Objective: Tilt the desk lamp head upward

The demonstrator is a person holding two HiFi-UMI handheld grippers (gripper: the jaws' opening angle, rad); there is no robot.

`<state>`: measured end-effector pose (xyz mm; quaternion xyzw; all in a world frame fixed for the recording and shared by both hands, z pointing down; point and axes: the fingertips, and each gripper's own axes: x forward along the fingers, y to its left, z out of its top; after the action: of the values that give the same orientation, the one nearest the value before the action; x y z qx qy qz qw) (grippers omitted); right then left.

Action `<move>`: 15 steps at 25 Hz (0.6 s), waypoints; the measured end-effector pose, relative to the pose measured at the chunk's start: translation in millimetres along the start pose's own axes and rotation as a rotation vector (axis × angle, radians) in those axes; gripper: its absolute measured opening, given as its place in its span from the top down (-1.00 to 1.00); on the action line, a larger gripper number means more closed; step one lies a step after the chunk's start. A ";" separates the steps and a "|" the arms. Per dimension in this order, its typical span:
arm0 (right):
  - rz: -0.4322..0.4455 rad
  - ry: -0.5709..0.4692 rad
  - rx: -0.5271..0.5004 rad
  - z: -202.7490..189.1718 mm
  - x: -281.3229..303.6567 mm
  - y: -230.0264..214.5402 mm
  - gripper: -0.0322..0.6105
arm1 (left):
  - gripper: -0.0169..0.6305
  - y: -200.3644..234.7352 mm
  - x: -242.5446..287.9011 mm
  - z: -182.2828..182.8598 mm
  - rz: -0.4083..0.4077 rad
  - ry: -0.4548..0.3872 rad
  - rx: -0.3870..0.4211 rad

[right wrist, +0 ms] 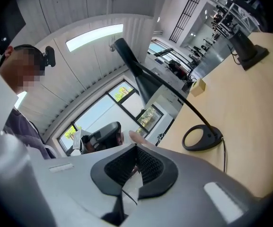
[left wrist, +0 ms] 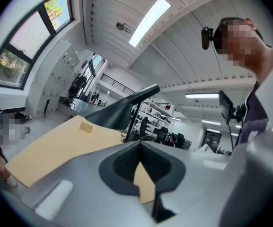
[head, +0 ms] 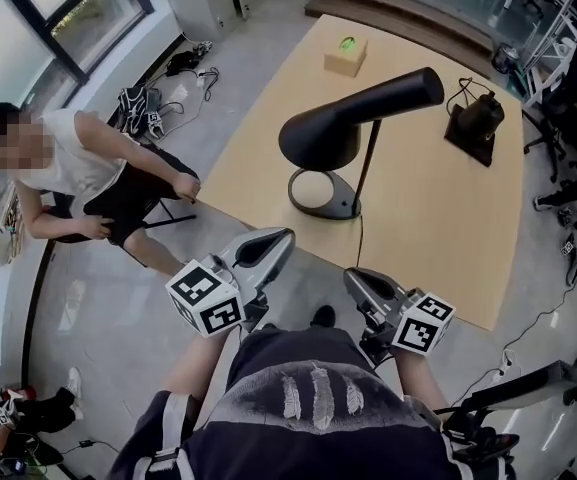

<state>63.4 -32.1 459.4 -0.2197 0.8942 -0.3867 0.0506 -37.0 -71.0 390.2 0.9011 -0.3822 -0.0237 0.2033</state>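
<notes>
A black desk lamp stands on the light wooden table (head: 438, 228). Its cone-shaped head (head: 353, 118) points down to the left, above its ring base (head: 320, 193) and thin stem (head: 368, 163). My left gripper (head: 278, 240) is shut and empty, just off the table's near edge, short of the base. To its right my right gripper (head: 353, 280) is also shut and empty. In the left gripper view the lamp head (left wrist: 119, 110) rises beyond the shut pads (left wrist: 138, 162). The right gripper view shows the head (right wrist: 136, 70), the curved stem and the base (right wrist: 202, 138) past its shut pads (right wrist: 136, 162).
A small tan box (head: 346, 54) sits at the table's far end and a black device on a square base (head: 476, 123) at the far right. A seated person (head: 88, 173) is at the table's left side. Cables and gear lie on the floor around.
</notes>
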 end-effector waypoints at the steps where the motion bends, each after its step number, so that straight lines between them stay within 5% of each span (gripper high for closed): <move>1: 0.004 0.003 0.007 0.2 -2.5 -5.1 0.91 | 0.94 1.9 3.6 1.2 0.016 -0.003 0.004; 15: 0.000 0.024 -0.018 43.4 8.7 -46.1 0.90 | 0.94 42.9 15.6 18.8 0.141 -0.049 -0.035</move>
<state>83.2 -92.8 462.8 -0.2156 0.8981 -0.3814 0.0381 -58.9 -115.3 391.2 0.8675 -0.4491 -0.0380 0.2107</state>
